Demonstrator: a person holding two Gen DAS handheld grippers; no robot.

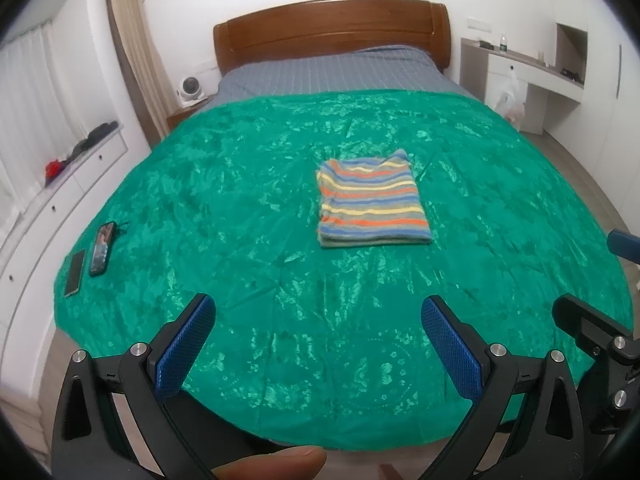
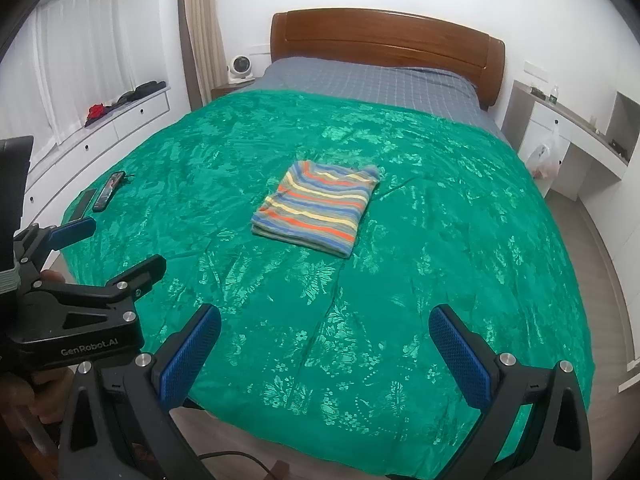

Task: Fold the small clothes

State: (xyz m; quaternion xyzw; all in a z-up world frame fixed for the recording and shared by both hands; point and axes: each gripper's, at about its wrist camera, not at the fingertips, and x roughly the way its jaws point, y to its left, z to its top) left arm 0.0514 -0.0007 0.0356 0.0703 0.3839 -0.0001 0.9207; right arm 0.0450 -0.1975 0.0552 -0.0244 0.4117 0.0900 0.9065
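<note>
Left wrist view: left gripper [image 1: 318, 320] spread wide, empty, above the glossy green floral bedspread [image 1: 240, 200]. Folded rectangular striped knit garment [image 1: 372, 200] lies mid-bed, well apart, unobstructed. Two dark phones [image 1: 90, 258] near the left edge.

Right wrist view: right gripper [image 2: 325, 330] likewise spread, empty. Brown wooden headboard [image 2: 384, 40] against white wall.

One readable mark: "GenRobot.AI".
It stood in pale letters on the black body of the left gripper [image 2: 116, 248], at about 9 o'clock in the right wrist view. Nothing legible showed in the left wrist view; the phone [image 1: 102, 248] screen there was too small to read.
</note>
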